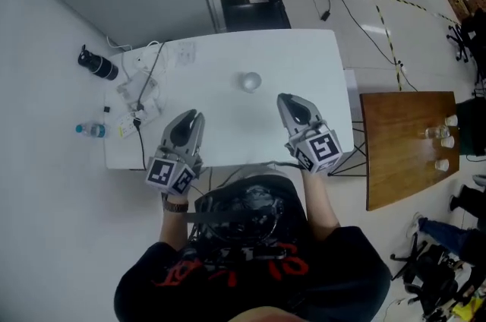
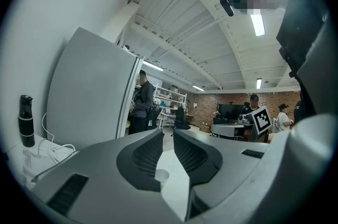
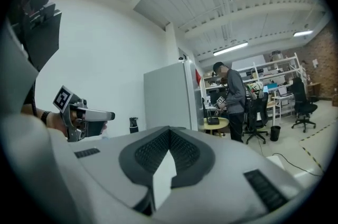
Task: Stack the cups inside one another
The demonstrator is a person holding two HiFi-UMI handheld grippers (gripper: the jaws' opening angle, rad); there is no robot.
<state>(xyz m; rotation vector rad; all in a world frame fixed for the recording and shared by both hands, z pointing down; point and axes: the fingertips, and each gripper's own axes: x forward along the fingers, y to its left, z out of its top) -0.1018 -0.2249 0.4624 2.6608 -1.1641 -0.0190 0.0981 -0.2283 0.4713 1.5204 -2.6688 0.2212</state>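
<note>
— Where's the cup (image 1: 250, 81)?
— Upright near the middle of the table (image 1: 228, 55). It sits ahead of both grippers and touches neither.
— Left gripper (image 1: 196, 115)?
— Jaws drawn together but for a thin slit, nothing gripped. The cup shows through the slit, farther off.
— Right gripper (image 1: 285, 99)?
— Jaws meet at the tips, empty. Both grippers are held over the table's near edge.
</note>
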